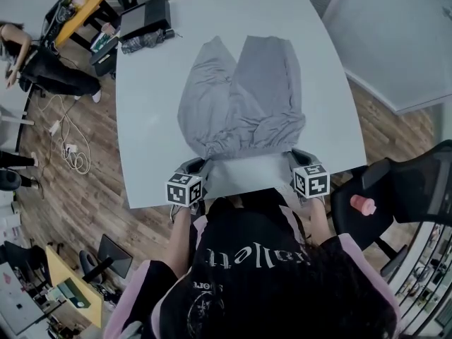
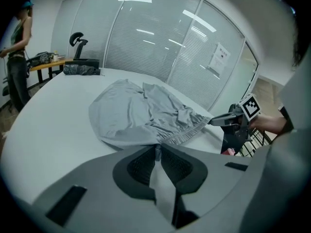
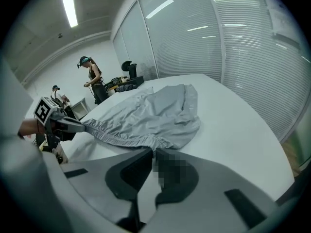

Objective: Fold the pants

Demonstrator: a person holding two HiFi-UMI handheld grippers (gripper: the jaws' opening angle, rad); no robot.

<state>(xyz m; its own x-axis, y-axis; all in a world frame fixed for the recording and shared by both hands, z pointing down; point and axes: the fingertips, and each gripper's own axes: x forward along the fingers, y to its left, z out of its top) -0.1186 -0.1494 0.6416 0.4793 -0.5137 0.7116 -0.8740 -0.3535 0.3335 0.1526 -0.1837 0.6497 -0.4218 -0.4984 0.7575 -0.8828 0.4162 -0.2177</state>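
Grey pants [image 1: 240, 97] lie on the white table [image 1: 148, 119], legs pointing away and the gathered waistband at the near edge. At the waistband's left corner my left gripper [image 1: 200, 164] is shut, a fold of the band pinched between its jaws [image 2: 158, 149]. The right corner is held the same way by my right gripper [image 1: 295, 155], which is shut on it [image 3: 153, 154]. The waistband [image 3: 116, 137] hangs slightly raised between the two. Each gripper view shows the other gripper: the right gripper [image 2: 228, 120] and the left gripper [image 3: 73, 125] at the band's far end.
A black box [image 1: 145, 16] and a dark cloth bundle [image 1: 145, 41] sit at the table's far left corner. A black chair [image 1: 417, 189] stands to the right, a pink object [image 1: 364, 205] beside it. A person [image 1: 42, 66] is at a desk to the far left.
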